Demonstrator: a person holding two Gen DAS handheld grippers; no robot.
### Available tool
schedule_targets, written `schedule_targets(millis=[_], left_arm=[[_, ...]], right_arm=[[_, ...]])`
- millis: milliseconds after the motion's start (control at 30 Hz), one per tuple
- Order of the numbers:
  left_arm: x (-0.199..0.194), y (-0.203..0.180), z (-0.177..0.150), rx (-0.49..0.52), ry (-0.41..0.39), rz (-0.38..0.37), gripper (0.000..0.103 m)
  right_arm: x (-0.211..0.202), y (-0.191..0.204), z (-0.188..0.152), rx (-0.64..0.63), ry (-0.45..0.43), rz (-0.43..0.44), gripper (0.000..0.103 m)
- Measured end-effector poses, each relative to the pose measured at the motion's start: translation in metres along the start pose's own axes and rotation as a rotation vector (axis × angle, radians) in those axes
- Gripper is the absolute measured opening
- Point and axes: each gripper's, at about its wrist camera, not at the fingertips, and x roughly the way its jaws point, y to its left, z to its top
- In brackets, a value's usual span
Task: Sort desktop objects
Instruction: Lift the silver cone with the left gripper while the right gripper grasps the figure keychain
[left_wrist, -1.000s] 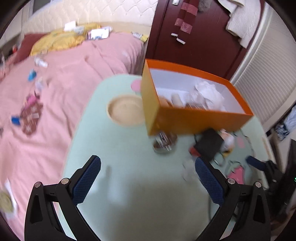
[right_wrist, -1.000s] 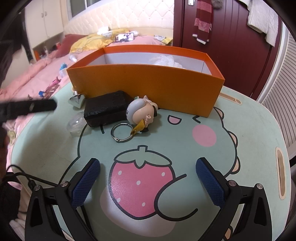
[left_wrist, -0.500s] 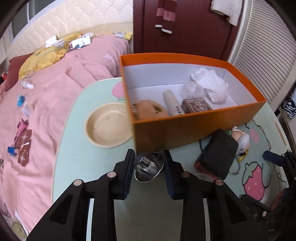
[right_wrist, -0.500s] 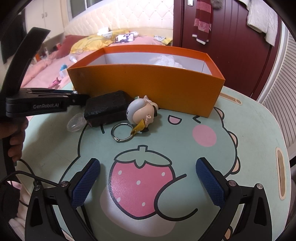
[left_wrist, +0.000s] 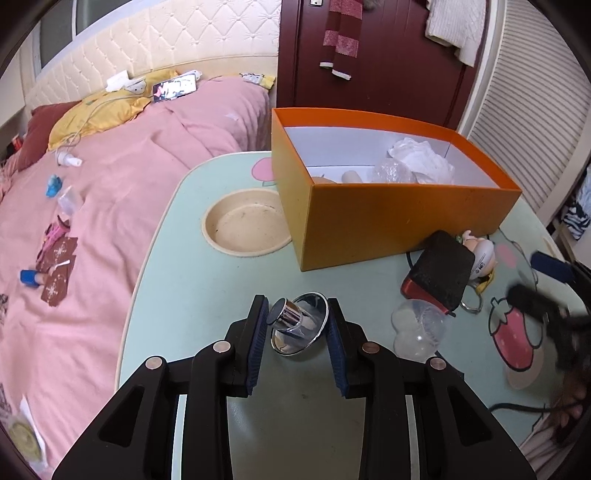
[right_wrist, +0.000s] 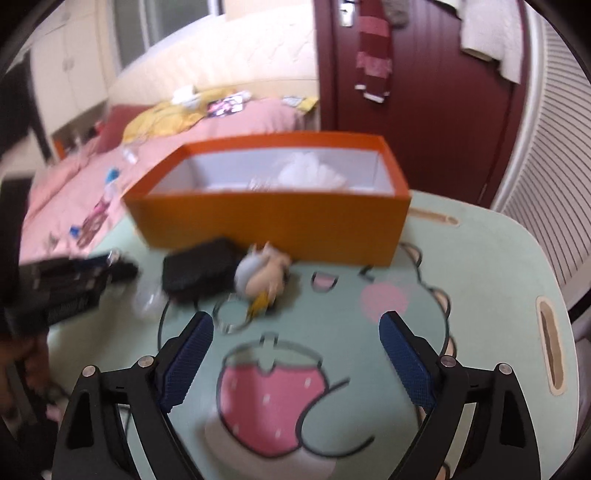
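My left gripper (left_wrist: 296, 311) is shut on a shiny chrome knob with a round base (left_wrist: 298, 325), held just above the mint table (left_wrist: 192, 295). Beyond it stands an orange box (left_wrist: 388, 225) holding white crumpled paper and other items. In front of the box lie a black case (left_wrist: 441, 273), a small figure keychain (left_wrist: 480, 251) and a clear plastic capsule (left_wrist: 417, 328). My right gripper (right_wrist: 295, 328) is open over the strawberry print, nothing between its pads. The black case (right_wrist: 199, 269) and figure (right_wrist: 262, 277) lie ahead of it, blurred.
A cream bowl (left_wrist: 245, 227) sits left of the box. A pink bed (left_wrist: 110, 192) with scattered small items borders the table's left side. A dark red door (right_wrist: 424, 92) stands behind the orange box (right_wrist: 273, 221). My left gripper's body (right_wrist: 74, 284) shows at the left.
My left gripper closed on the chrome knob beside the box and drew back with it. My right gripper is now moving up and forward, blurring its view.
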Motion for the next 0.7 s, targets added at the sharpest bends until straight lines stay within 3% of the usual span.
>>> schedule_targets(millis=[100,267,400,467,533,600,700], left_arm=[[-0.001,0.003,0.0,-0.019,-0.004,-0.02,0.033],[-0.003,0.006,-0.001,-0.033,-0.007,-0.028,0.033],[-0.003,0.002,-0.002,-0.016,-0.005,-0.007,0.033],[-0.002,0.0,-0.002,-0.008,-0.005,-0.002,0.033],[-0.002,-0.001,-0.003,-0.005,-0.008,-0.003,0.033],[-0.002,-0.001,-0.002,-0.004,-0.006,-0.006,0.033],[-0.003,0.0,-0.003,-0.012,-0.01,-0.016,0.032]], right_arm=[[-0.001,-0.005,0.013,0.073,-0.026,0.009,0.084],[0.017,-0.013,0.03,0.197,0.001,0.026,0.071],[0.025,-0.002,0.03,0.14,0.013,-0.008,0.069],[0.035,0.01,0.028,0.068,0.043,-0.071,0.066],[0.044,0.026,0.026,-0.046,0.061,-0.166,0.053],[0.043,0.034,0.027,-0.079,0.053,-0.144,0.035],[0.044,0.034,0.029,-0.067,0.053,-0.14,0.035]])
